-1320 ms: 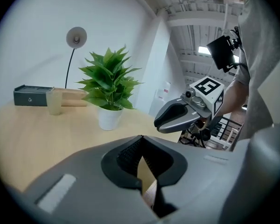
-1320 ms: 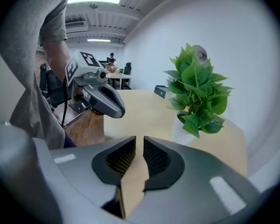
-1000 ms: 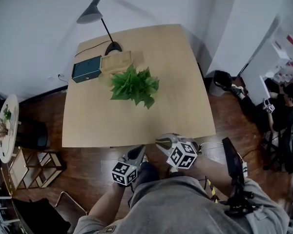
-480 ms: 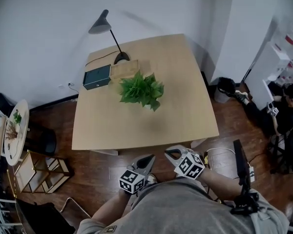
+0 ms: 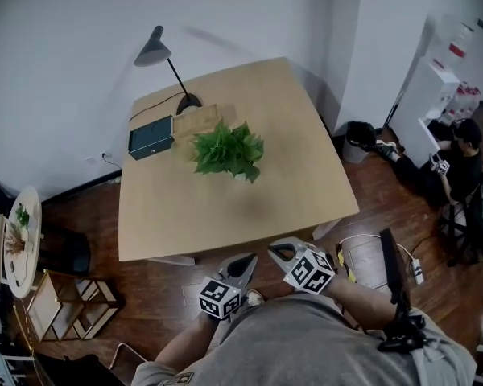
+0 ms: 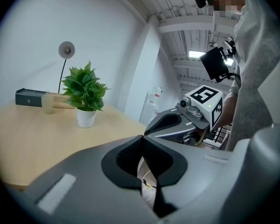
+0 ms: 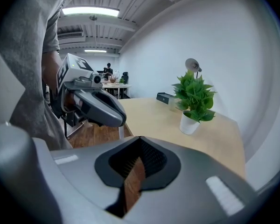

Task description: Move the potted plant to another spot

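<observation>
The left gripper (image 5: 245, 260) and right gripper (image 5: 275, 250) are hovering off the near edge of the worktop (image 5: 298, 179), jaws closed on nothing, and should be opening before reaching low around the white pot of the potted plant (image 5: 228, 149) standing mid-worktop

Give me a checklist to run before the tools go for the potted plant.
1. Plant standing: ok. The potted plant is upright in its white pot on the table.
2. Left tool free: ok. Its jaws are together and hold nothing.
3. Right tool free: ok. Its jaws are together and hold nothing.
4. Jaws open for the pot: not ok. Both tools are shut.
5. Tools at the plant: not ok. Both are over the floor, short of the table's near edge.
6. Place to set it down: ok. There is bare wood in front of the plant.
</observation>
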The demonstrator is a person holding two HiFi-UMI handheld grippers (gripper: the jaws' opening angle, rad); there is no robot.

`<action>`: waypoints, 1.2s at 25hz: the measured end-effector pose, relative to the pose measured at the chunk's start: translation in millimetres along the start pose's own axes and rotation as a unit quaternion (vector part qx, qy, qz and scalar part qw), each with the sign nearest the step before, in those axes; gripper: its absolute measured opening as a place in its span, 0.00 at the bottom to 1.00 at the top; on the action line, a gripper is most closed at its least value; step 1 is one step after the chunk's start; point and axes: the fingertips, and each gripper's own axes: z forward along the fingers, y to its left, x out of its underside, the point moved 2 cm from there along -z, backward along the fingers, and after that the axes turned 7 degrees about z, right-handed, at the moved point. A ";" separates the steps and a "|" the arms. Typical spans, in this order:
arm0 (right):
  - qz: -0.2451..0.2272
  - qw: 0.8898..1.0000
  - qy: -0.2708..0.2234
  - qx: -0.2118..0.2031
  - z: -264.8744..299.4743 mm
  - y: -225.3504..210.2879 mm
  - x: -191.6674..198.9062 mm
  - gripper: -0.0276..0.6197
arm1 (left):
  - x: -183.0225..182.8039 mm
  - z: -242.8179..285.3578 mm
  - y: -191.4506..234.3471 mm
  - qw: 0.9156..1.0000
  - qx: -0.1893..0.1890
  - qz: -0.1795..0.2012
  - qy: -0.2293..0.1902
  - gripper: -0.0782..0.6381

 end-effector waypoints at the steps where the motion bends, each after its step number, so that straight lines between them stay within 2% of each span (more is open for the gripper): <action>1: 0.001 1.000 0.000 0.004 0.1 -0.1 -0.7 0.05 | 0.5 -0.6 0.8 1.000 0.002 0.000 -0.001 0.11; 18: 0.007 1.000 -0.004 0.030 13.8 -4.0 -13.0 0.05 | -2.9 -6.6 23.5 1.000 -0.001 -0.003 -0.019 0.11; 30: -0.012 0.999 -0.014 0.031 31.2 -20.1 -33.3 0.05 | -12.0 -7.4 48.9 0.999 -0.019 -0.002 -0.031 0.11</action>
